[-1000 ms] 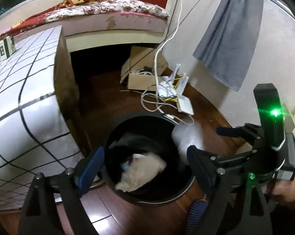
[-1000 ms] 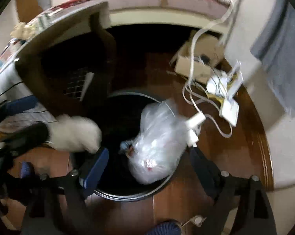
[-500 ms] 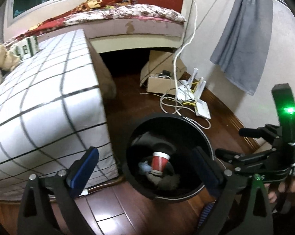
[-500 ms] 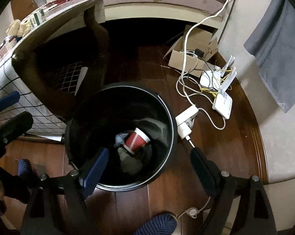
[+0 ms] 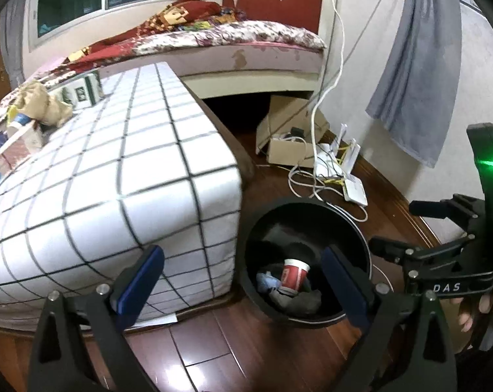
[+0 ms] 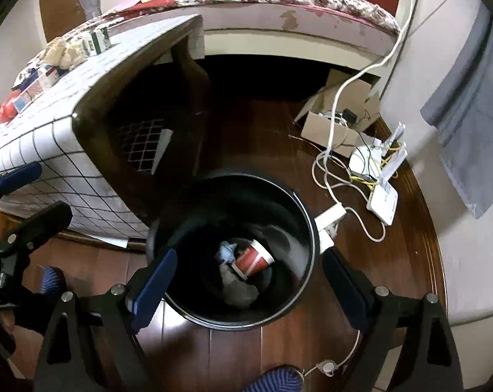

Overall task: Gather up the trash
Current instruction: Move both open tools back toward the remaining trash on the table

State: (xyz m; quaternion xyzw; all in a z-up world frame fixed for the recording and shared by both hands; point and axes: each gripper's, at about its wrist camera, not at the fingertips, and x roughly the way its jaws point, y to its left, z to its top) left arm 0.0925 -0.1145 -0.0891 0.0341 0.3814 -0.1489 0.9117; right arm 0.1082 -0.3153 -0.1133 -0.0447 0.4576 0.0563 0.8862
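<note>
A black round bin stands on the wooden floor beside a low table. Inside lie a red paper cup, a bluish wad and grey crumpled trash. My left gripper is open and empty, above the bin's left edge. My right gripper is open and empty, over the bin's near side. More trash sits on the table: a crumpled brown paper and small cartons.
The low table has a white checked cloth. A bed stands behind. A cardboard box, cables and white routers lie on the floor at right. A grey cloth hangs on the wall.
The white wad and the clear plastic bag dropped into the bin and are out of sight. Both grippers have risen and drawn back from the bin; the left one turned toward the table.
</note>
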